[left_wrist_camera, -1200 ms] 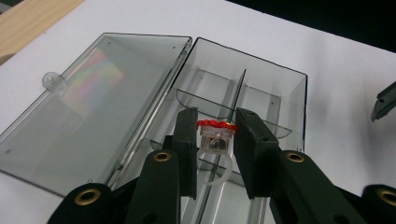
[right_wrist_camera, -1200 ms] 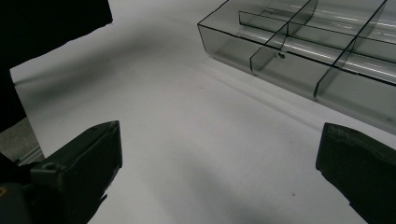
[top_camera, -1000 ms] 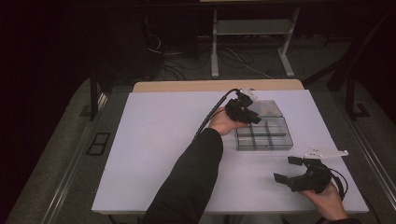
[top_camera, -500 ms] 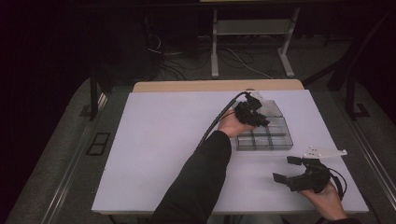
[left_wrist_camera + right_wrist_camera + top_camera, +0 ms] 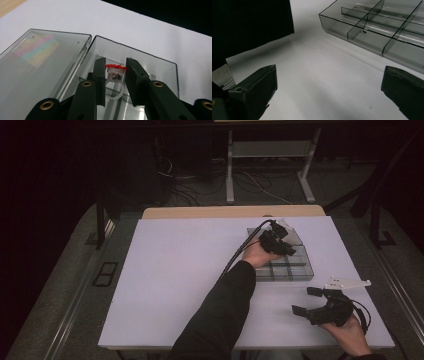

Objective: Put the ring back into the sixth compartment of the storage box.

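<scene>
A: Ring [image 5: 114, 75] with a red top sits between my left gripper's [image 5: 114, 81] jaws, clamped by its clear head, band hanging down, above the open compartment box [image 5: 165, 72].

B: Which way to go?

A: I judge straight down; the compartment lies directly under the ring.

B: And the right gripper [image 5: 311, 301]?

A: Jaws wide apart, holding nothing, near the table's [image 5: 175, 270] front edge, well apart from the box. The left hand is nearer.

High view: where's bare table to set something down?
The table's whole left half, left of the sleeve, is bare. So is the strip between box and near edge, up to the right gripper. Crowded: far right, where the left gripper hangs over the box.
</scene>
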{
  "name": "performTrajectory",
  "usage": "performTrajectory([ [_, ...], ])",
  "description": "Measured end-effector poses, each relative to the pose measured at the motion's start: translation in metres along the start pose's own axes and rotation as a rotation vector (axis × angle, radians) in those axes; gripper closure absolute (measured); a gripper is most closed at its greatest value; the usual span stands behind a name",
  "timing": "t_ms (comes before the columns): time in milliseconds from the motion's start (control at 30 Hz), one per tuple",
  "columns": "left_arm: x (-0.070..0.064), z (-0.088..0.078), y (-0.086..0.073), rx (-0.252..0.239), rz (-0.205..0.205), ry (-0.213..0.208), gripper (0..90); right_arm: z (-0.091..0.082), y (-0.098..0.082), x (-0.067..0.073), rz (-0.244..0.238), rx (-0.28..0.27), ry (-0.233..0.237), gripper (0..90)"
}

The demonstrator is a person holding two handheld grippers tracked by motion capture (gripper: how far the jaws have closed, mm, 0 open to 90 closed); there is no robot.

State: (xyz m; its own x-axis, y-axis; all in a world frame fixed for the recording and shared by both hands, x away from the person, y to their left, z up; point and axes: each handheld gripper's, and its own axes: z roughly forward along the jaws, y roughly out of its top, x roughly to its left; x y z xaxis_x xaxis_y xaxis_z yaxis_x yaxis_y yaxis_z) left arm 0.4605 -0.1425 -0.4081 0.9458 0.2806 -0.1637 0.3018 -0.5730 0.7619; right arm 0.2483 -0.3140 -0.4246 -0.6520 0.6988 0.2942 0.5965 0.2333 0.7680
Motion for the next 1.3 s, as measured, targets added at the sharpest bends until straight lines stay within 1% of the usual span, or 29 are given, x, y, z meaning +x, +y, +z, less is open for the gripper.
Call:
performTrajectory([
  [67, 0.000, 0.005, 0.002, 0.000, -0.011, -0.006, 69.9, 0.000, 0.000, 0.000, -0.001, 0.001, 0.001, 0.5],
  [167, -0.001, 0.012, 0.004, -0.007, -0.007, -0.016, 69.8, 0.000, 0.001, 0.001, -0.006, 0.004, 0.001, 0.5],
  [200, -0.001, 0.014, 0.004, -0.005, -0.007, -0.015, 69.7, 0.000, 0.001, 0.001, -0.008, 0.003, 0.000, 0.5],
  [267, -0.001, 0.018, 0.004, -0.008, -0.017, 0.001, 68.8, 0.000, 0.001, 0.002, -0.007, 0.002, 0.002, 0.5],
  [333, -0.001, 0.019, 0.003, -0.012, -0.033, -0.004, 67.6, 0.000, 0.001, 0.001, -0.007, 0.002, 0.002, 0.5],
  [400, -0.001, 0.019, 0.003, -0.002, -0.025, -0.003, 64.6, 0.000, 0.001, 0.001, -0.007, 0.001, 0.002, 0.5],
  [467, -0.002, 0.017, 0.003, -0.005, -0.027, -0.001, 60.8, 0.000, 0.001, 0.001, -0.008, 0.001, 0.002, 0.5],
  [600, -0.003, 0.010, 0.006, -0.006, -0.045, 0.007, 49.9, 0.000, 0.001, 0.002, -0.009, 0.003, 0.001, 0.5],
  [800, -0.005, -0.003, 0.007, 0.012, -0.052, 0.008, 30.8, 0.000, 0.001, 0.001, -0.009, 0.000, 0.000, 0.5],
  [833, -0.006, -0.005, 0.007, 0.006, -0.051, 0.012, 26.5, 0.000, 0.001, 0.000, -0.009, 0.001, -0.001, 0.5],
  [867, -0.006, -0.008, 0.006, 0.005, -0.052, 0.015, 20.1, 0.000, 0.001, 0.000, -0.012, -0.001, -0.003, 0.5],
  [900, -0.006, -0.010, 0.006, 0.005, -0.059, 0.008, 13.5, 0.000, 0.001, 0.000, -0.011, 0.000, -0.001, 0.5],
  [933, -0.007, -0.012, 0.005, 0.007, -0.071, -0.007, 9.6, 0.001, 0.001, 0.000, -0.014, -0.001, -0.002, 0.5],
  [1000, -0.007, -0.016, 0.004, 0.007, -0.080, -0.023, 0.0, 0.001, 0.002, -0.001, -0.015, 0.001, -0.003, 0.5],
  [1033, -0.007, -0.019, 0.004, 0.003, -0.077, -0.030, 0.0, 0.001, 0.002, 0.000, -0.011, 0.002, -0.003, 0.5],
  [1133, -0.009, -0.028, 0.003, -0.020, -0.071, -0.032, 0.0, 0.001, 0.002, 0.000, -0.009, 0.005, -0.005, 0.5],
  [1300, -0.013, -0.042, 0.002, -0.040, -0.055, -0.016, 0.0, 0.002, 0.002, 0.000, -0.014, 0.002, -0.010, 0.5],
])
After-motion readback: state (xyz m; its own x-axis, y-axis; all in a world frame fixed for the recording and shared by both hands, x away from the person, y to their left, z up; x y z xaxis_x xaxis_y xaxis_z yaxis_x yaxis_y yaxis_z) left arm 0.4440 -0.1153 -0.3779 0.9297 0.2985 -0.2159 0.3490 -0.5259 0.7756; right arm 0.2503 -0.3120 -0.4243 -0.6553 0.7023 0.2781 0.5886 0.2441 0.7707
